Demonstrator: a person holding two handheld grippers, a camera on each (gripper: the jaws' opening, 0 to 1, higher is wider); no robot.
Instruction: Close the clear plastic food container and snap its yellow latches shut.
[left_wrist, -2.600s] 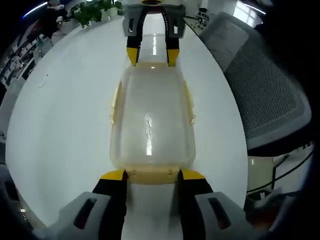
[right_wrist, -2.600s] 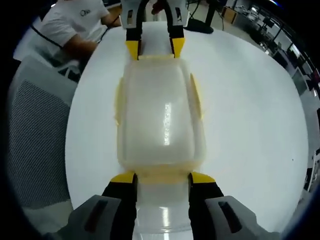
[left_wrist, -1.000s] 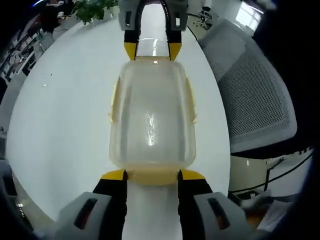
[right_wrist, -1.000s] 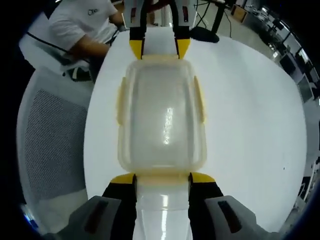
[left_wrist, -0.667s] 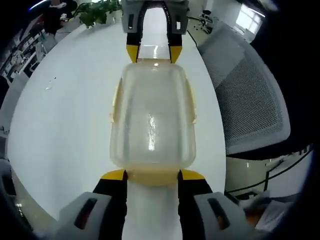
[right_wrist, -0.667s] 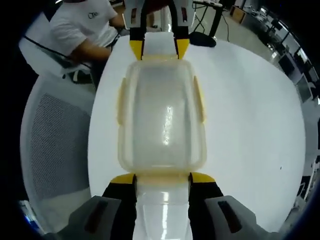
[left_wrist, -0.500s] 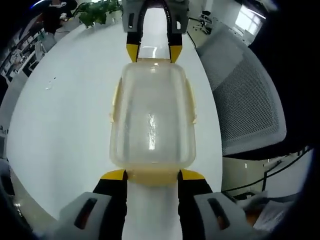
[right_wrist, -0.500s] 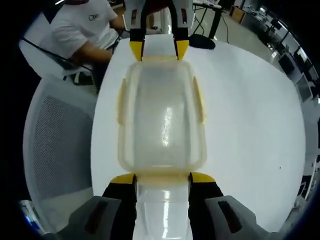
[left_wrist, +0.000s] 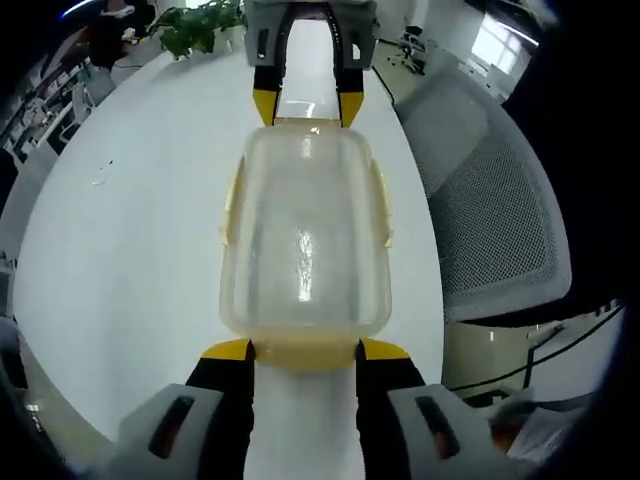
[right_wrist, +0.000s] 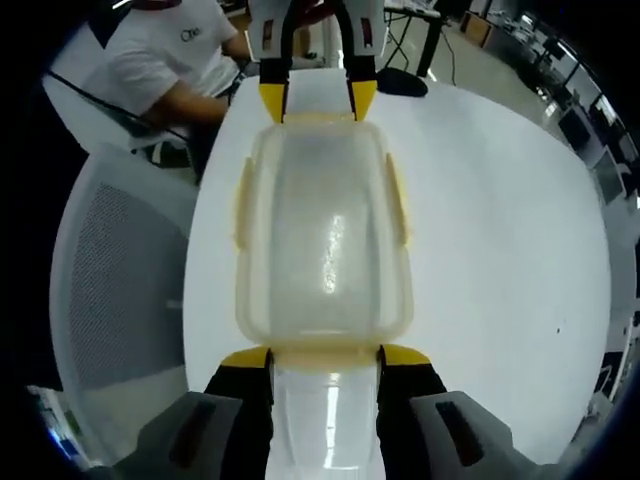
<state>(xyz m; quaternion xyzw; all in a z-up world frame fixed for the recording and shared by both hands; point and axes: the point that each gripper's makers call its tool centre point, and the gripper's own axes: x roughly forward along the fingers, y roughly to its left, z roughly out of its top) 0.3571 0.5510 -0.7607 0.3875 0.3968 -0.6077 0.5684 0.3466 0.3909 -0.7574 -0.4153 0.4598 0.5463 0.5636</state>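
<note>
Round white surface (left_wrist: 120, 250) in an open office, mesh chair (left_wrist: 490, 220) at 3 o'clock, potted plant (left_wrist: 195, 22) at 11. Clear container (left_wrist: 303, 235) held between two opposed tongs, apparently lifted off the surface, lid seated. Left tongs (left_wrist: 303, 350) at 6 o'clock, jaws partly spread astride the near end latch (left_wrist: 305, 352), touching it; whether clamped, cannot tell. Right tongs (right_wrist: 325, 355) likewise at the opposite end, seen at 12 in the left gripper view. Side latches (right_wrist: 242, 205) look flared out, probably unsnapped. Best done resting on the surface: press each flap down against the wall, squarely, one at a time, bracing the opposite end.
</note>
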